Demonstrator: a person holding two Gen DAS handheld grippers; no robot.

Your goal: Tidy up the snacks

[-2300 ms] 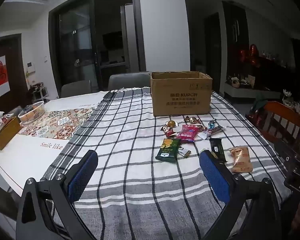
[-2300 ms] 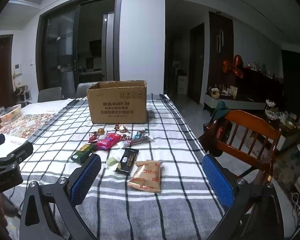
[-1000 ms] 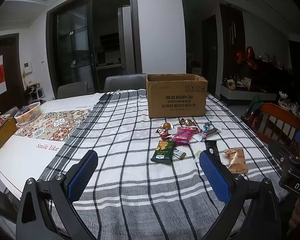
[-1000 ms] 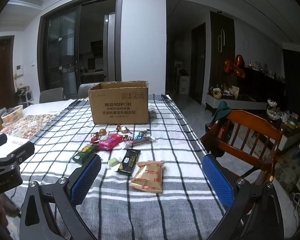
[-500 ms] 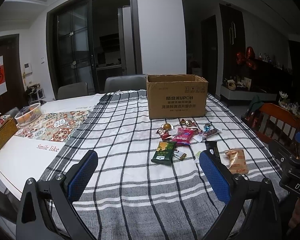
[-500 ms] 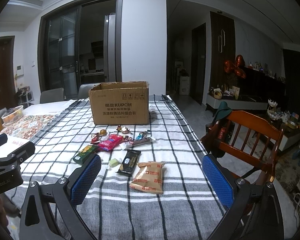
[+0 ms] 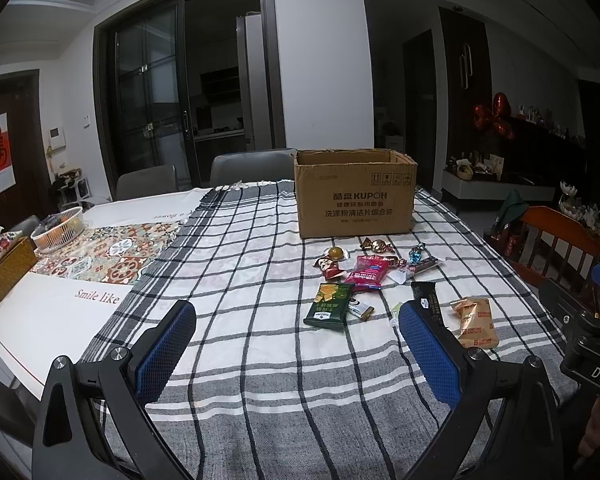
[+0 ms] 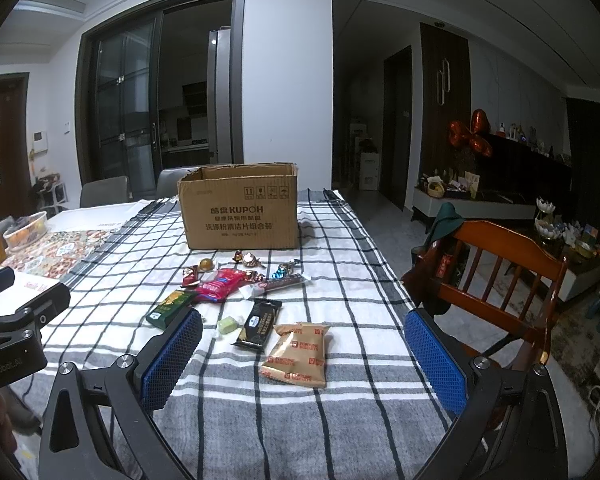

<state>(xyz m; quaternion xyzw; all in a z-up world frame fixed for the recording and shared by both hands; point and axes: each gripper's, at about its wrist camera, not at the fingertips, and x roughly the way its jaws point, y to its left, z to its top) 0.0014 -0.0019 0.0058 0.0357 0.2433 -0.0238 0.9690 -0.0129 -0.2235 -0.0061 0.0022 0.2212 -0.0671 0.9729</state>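
An open cardboard box (image 7: 354, 196) (image 8: 240, 210) stands on the checked tablecloth. In front of it lie several snacks: a tan biscuit packet (image 8: 296, 354) (image 7: 474, 322), a black bar (image 8: 260, 323) (image 7: 427, 304), a green packet (image 7: 328, 305) (image 8: 168, 308), a pink packet (image 7: 367, 273) (image 8: 219, 285), a small green sweet (image 8: 227, 325) and wrapped candies (image 8: 247, 258). My left gripper (image 7: 296, 350) is open above the near cloth, short of the snacks. My right gripper (image 8: 302, 354) is open too, with the tan packet lying between its fingers farther ahead.
A wooden chair (image 8: 496, 280) stands at the table's right edge. To the left are a patterned mat (image 7: 108, 252), a white basket (image 7: 58, 230) and a wicker tissue box (image 7: 4, 268). Grey chairs (image 7: 248, 168) stand behind the table.
Both views have shifted slightly; the box and snacks sit a little lower and nearer than 2.3 s ago. Both grippers stay open and no snack has moved.
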